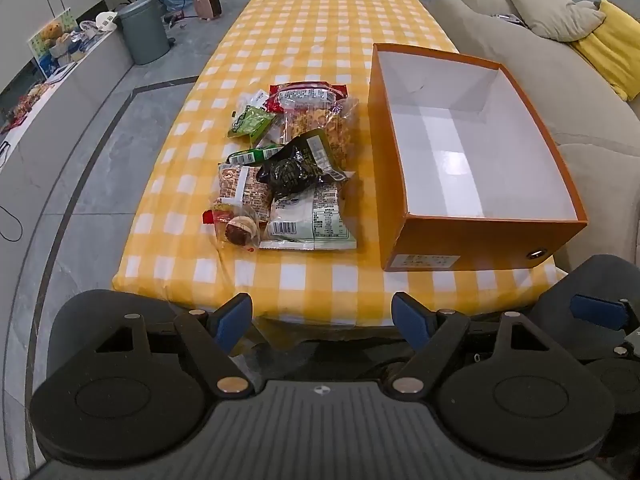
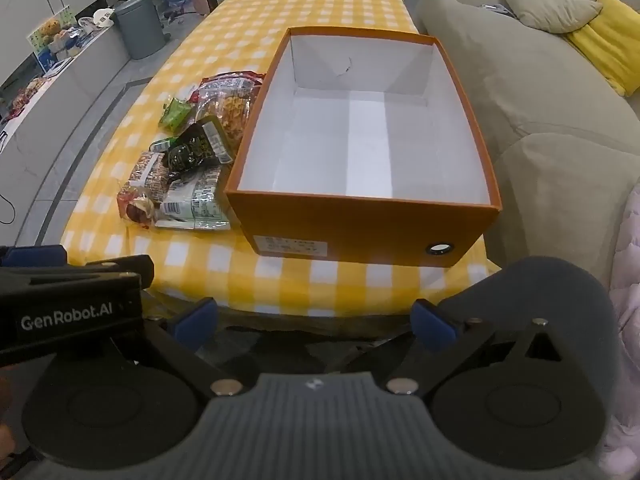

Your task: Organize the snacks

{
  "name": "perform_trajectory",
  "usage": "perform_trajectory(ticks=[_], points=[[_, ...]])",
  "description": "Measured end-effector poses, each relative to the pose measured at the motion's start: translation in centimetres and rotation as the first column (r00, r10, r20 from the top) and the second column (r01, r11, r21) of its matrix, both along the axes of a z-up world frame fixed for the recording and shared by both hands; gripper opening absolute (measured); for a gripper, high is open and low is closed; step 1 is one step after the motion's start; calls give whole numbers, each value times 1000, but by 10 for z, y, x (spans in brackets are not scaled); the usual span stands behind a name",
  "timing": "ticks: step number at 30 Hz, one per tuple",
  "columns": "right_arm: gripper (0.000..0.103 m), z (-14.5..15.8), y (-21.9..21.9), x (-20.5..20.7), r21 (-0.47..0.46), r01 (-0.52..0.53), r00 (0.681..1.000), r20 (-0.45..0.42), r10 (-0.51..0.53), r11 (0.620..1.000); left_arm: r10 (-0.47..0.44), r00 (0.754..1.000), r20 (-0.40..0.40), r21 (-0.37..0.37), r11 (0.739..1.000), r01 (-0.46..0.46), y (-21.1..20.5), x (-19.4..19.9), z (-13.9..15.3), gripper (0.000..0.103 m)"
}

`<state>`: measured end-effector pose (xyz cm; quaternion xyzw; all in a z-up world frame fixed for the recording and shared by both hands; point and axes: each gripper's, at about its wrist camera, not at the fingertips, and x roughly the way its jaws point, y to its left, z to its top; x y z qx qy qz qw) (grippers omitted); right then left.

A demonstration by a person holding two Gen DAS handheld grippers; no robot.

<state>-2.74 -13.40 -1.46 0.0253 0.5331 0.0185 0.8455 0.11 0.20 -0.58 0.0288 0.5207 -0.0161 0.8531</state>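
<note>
A pile of snack packets (image 1: 286, 164) lies on the yellow checked table (image 1: 312, 20), left of an open orange box (image 1: 472, 240) with an empty white inside. The pile (image 2: 188, 160) and box (image 2: 360, 236) also show in the right wrist view. On top lies a black packet (image 1: 296, 168); a white-green packet (image 1: 308, 224) and a clear-wrapped round cake (image 1: 238, 228) are nearest me. My left gripper (image 1: 322, 320) is open and empty, short of the table's near edge. My right gripper (image 2: 316, 320) is open and empty, in front of the box.
A beige sofa (image 2: 540, 92) with a yellow cushion (image 2: 608, 48) runs along the table's right side. A grey bin (image 1: 144, 28), plants and a low white cabinet (image 1: 60, 92) stand at the left across the tiled floor. The left gripper's body (image 2: 68, 304) shows beside my right one.
</note>
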Motion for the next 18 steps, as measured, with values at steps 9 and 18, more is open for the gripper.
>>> perform_trajectory(ticks=[9,18], points=[[100,-1,-1,2,0,-1,1000,-4,1,1000,2,1000,-4,-4,1000,-2,0,0,0,93],[100,-2,0,1,1,-5,1000,-10,5,1000,3,1000,-14,-10,1000,-4,-2,2,-5,93]])
